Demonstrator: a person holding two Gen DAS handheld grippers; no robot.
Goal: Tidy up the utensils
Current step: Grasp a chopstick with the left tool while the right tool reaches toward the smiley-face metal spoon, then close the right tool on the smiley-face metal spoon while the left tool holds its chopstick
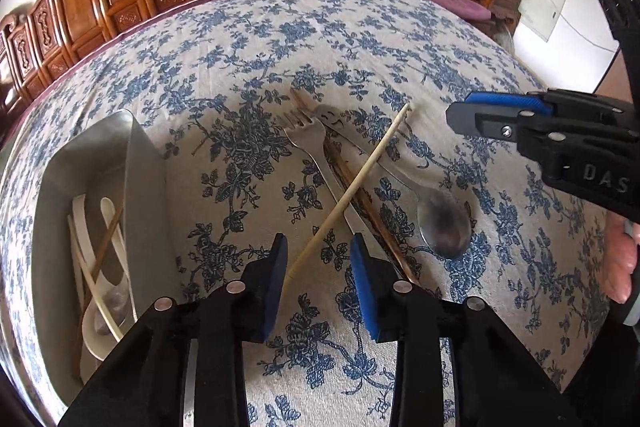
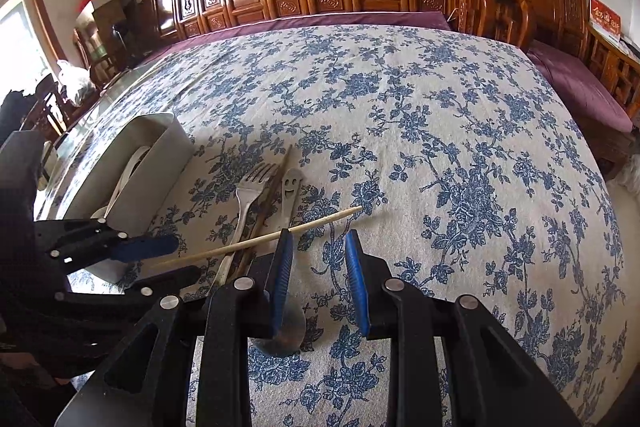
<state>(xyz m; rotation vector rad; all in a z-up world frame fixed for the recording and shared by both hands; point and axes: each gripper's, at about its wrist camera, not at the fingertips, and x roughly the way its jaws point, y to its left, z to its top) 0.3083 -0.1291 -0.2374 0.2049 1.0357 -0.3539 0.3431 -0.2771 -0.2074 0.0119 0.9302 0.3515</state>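
A pale chopstick (image 1: 360, 171) lies slantwise across a steel fork (image 1: 308, 143) and a dark brown chopstick (image 1: 362, 197) on the flowered tablecloth. Beside them is a steel spoon (image 1: 442, 225) with a smiley face on its handle. My left gripper (image 1: 319, 239) hangs low over the pale chopstick's near end, which runs between its fingers; the pads stand apart from it. In the right wrist view my right gripper (image 2: 318, 235) is open over bare cloth, just right of the pale chopstick (image 2: 312, 225), with the spoon's bowl (image 2: 280, 339) under its left finger.
A pale rectangular holder (image 1: 144, 179) stands at the left, with white spoons and chopsticks inside. The same holder (image 2: 160, 155) shows behind my left gripper (image 2: 176, 261) in the right wrist view. Carved wooden seats line the table's far edge. A hand (image 1: 622, 259) is at the right.
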